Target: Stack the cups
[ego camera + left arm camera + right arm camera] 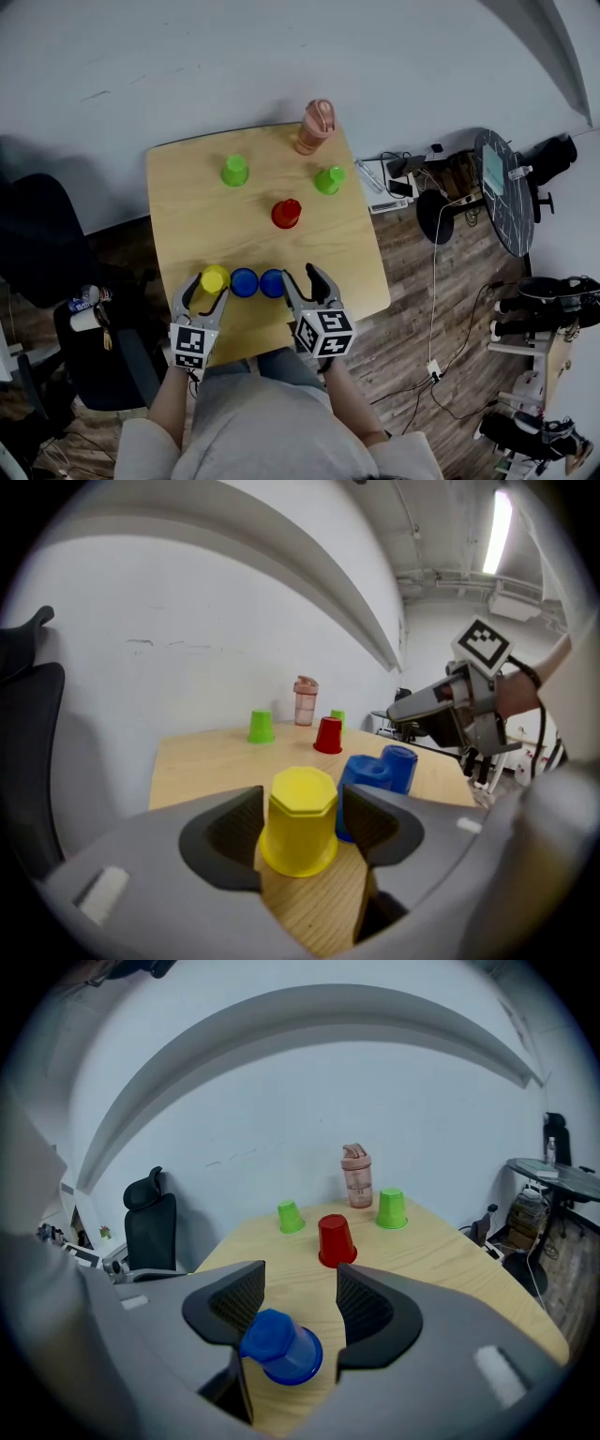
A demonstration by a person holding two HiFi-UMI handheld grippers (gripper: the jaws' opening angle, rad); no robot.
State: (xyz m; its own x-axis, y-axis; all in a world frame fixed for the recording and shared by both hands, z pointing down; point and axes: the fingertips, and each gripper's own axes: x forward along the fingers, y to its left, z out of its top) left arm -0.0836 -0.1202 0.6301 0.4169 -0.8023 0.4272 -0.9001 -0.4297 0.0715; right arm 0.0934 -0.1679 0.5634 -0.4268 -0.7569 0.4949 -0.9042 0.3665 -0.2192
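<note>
A yellow cup (215, 278) (300, 819) stands upside down near the table's front edge. My left gripper (203, 293) (302, 810) is open around it, with narrow gaps at both pads. Two blue cups (244, 282) (273, 283) stand upside down just right of the yellow one. My right gripper (305, 280) (300, 1293) is open, with the nearer blue cup (279, 1346) low beside its left jaw and nothing gripped. A red cup (287, 214) (336, 1239) stands mid-table. Two green cups (234, 171) (329, 180) stand farther back.
A pink bottle (316, 127) stands at the wooden table's (187, 225) far edge. A black office chair (37, 244) is to the left. On the floor to the right lie a power strip and cables (384, 183), beside a dark round table (502, 192).
</note>
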